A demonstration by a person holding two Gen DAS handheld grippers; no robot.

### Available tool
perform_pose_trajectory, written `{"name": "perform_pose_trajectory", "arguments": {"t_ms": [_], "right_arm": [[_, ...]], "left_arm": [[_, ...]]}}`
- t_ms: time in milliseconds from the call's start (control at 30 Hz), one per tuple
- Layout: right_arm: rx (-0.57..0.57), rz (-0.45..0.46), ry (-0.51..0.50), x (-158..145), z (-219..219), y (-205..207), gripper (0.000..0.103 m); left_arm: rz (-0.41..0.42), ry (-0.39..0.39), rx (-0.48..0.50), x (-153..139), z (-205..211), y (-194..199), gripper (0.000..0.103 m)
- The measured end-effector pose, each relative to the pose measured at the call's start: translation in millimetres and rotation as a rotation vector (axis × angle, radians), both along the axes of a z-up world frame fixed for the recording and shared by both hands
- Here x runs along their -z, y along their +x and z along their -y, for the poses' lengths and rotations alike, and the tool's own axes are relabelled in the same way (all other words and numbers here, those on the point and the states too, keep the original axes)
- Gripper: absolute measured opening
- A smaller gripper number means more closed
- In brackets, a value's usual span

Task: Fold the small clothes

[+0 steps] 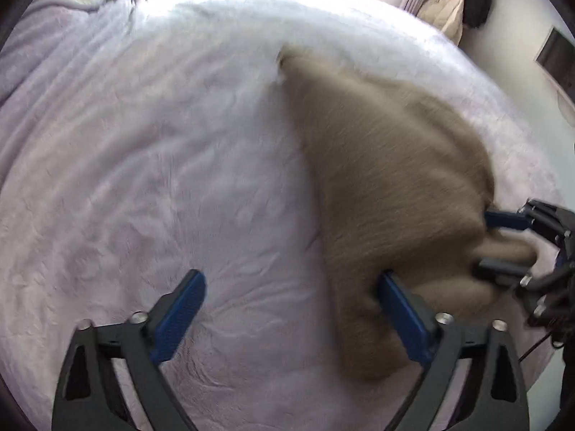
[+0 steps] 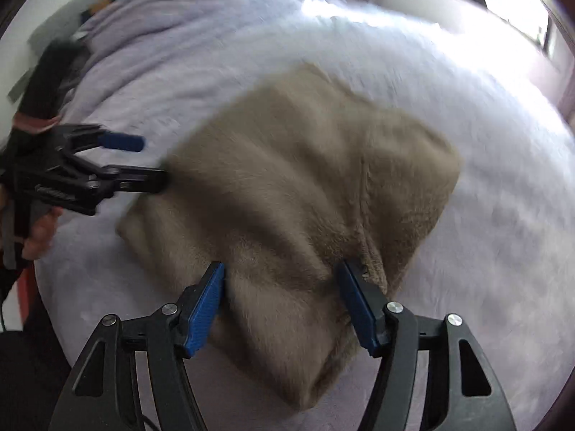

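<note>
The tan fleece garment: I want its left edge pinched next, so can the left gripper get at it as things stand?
Probably yes: the left gripper is open beside the tan fleece garment, nothing between.

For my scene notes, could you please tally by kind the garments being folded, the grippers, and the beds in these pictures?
Tan fleece garment: 1
Grippers: 2, the left gripper and the right gripper
Bed: 1
Total: 4

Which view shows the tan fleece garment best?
The right wrist view: the tan fleece garment lies nearly whole, folded on the pale bedspread. The left wrist view shows it blurred and partly hidden behind a blue finger.
</note>
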State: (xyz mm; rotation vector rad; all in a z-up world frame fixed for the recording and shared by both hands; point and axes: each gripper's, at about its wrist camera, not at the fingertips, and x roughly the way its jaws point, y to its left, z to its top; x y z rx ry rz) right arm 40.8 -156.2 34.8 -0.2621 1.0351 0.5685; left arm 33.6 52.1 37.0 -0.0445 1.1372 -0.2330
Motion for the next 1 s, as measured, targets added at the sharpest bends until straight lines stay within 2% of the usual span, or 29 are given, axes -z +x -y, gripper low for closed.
{"name": "perform_pose_trajectory", "arguments": {"t_ms": [67, 167, 233, 300, 367, 433, 500, 533, 567, 600, 633, 667, 700, 767, 900, 1000], "right_arm": [[0.008, 0.002, 0.066, 3.2, 8.1, 0.8, 0.067], [0.007, 0.009, 0.051, -5.4, 6.8, -4.0, 0.068], [0.004, 0.031, 0.060, -19.4, 8.3, -6.7, 0.069], [-0.003, 0.103, 0.077, -38.7, 11.8, -7.1, 0.071], [0.004, 0.178, 0.068, -51.8, 14.5, 0.5, 0.077], [0.017, 0.195, 0.052, -52.4, 15.5, 22.7, 0.077], [0.032, 0.165, 0.042, -46.0, 12.8, 42.6, 0.077], [0.034, 0.147, 0.027, -37.3, 11.9, 56.4, 0.077], [0.030, 0.133, 0.011, -30.0, 11.2, 63.8, 0.077], [0.025, 0.111, -0.020, -17.3, 9.3, 71.1, 0.077], [0.025, 0.084, -0.046, -5.6, 9.3, 78.1, 0.078], [0.033, 0.049, -0.024, 3.6, 17.0, 83.0, 0.079], [0.043, 0.037, 0.012, 4.3, 24.0, 86.2, 0.079], [0.048, 0.032, 0.055, -4.9, 32.8, 85.1, 0.080], [0.039, 0.108, 0.143, -34.6, 36.1, 92.0, 0.080], [0.017, 0.081, 0.131, -29.3, 22.2, 118.0, 0.080]], "left_arm": [[-0.018, -0.019, -0.012, 12.1, -4.4, 0.6, 0.103], [0.007, -0.015, -0.008, -3.0, -4.5, -3.3, 0.103], [0.052, -0.005, 0.008, -19.9, -3.4, -6.0, 0.103], [0.106, -0.047, 0.031, -42.2, -1.9, -4.8, 0.103], [0.139, -0.132, 0.050, -60.9, 1.1, 8.9, 0.103], [0.153, -0.165, 0.049, -66.1, 7.4, 29.3, 0.103], [0.137, -0.132, 0.045, -57.9, 19.1, 59.6, 0.103], [0.124, -0.071, 0.034, -50.8, 25.6, 74.2, 0.103], [0.096, 0.029, 0.014, -36.5, 32.4, 88.3, 0.103], [0.056, 0.079, 0.014, -21.0, 33.1, 97.5, 0.103], [0.004, 0.050, 0.028, -7.5, 31.9, 104.1, 0.103], [-0.029, -0.022, 0.018, 1.0, 24.9, 107.4, 0.103], [-0.041, -0.064, 0.009, 2.1, 18.6, 108.0, 0.103], [-0.036, -0.098, 0.006, -8.1, 9.2, 106.5, 0.103], [0.055, -0.065, -0.015, -34.7, 11.0, 120.0, 0.103], [0.058, 0.026, -0.026, -32.4, 24.7, 149.0, 0.103]]}}
